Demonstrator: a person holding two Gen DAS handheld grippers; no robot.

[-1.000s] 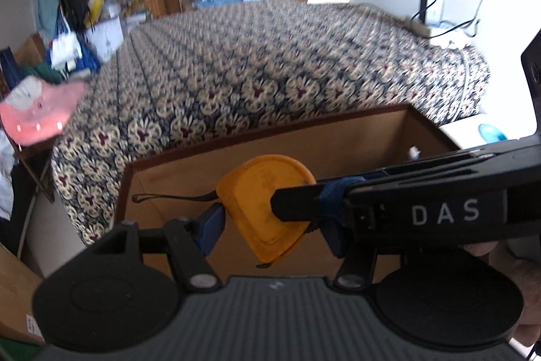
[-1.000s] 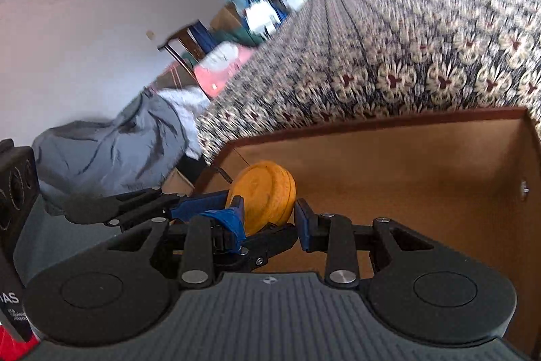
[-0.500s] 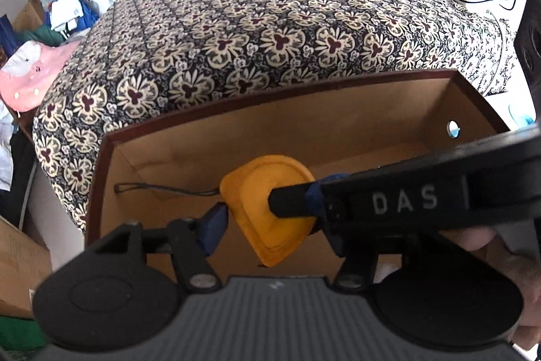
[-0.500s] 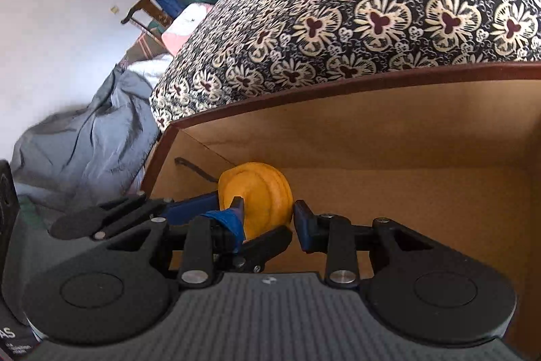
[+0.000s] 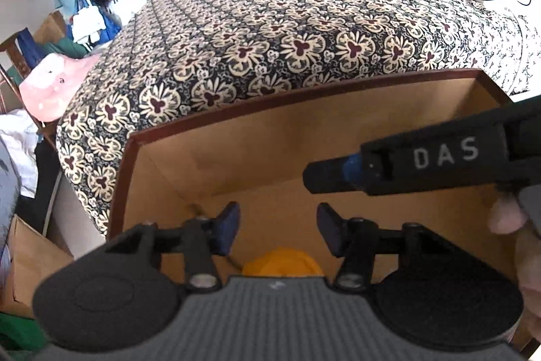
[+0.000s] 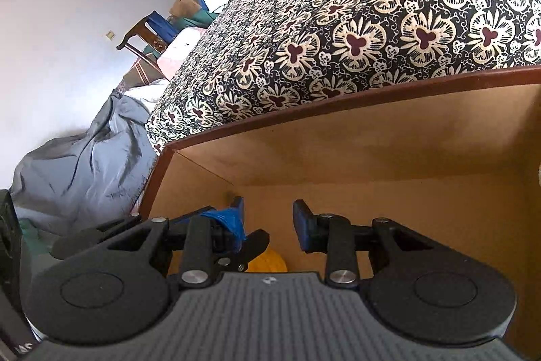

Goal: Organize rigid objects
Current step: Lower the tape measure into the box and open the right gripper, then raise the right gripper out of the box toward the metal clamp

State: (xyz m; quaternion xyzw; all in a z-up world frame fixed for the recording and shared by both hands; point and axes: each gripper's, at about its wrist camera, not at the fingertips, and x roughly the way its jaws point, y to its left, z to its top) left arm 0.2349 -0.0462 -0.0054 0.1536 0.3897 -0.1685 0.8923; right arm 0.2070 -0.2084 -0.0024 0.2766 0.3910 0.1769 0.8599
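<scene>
Below both open jaws, yellow lid (image 5: 282, 261) in cardboard box (image 5: 236, 154).

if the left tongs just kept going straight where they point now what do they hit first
Most likely the bare brown floor of the wooden drawer, between the closing left tongs. Nothing sits between them; the yellow lid lies lower, near the camera. Depth is hard to judge.

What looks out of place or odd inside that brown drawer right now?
Nothing looks damaged or spilled. The orange lid lies alone inside the brown drawer, half hidden under the tools. One oddity is a thin dark strand in the drawer's left corner; what it is cannot be told.
</scene>
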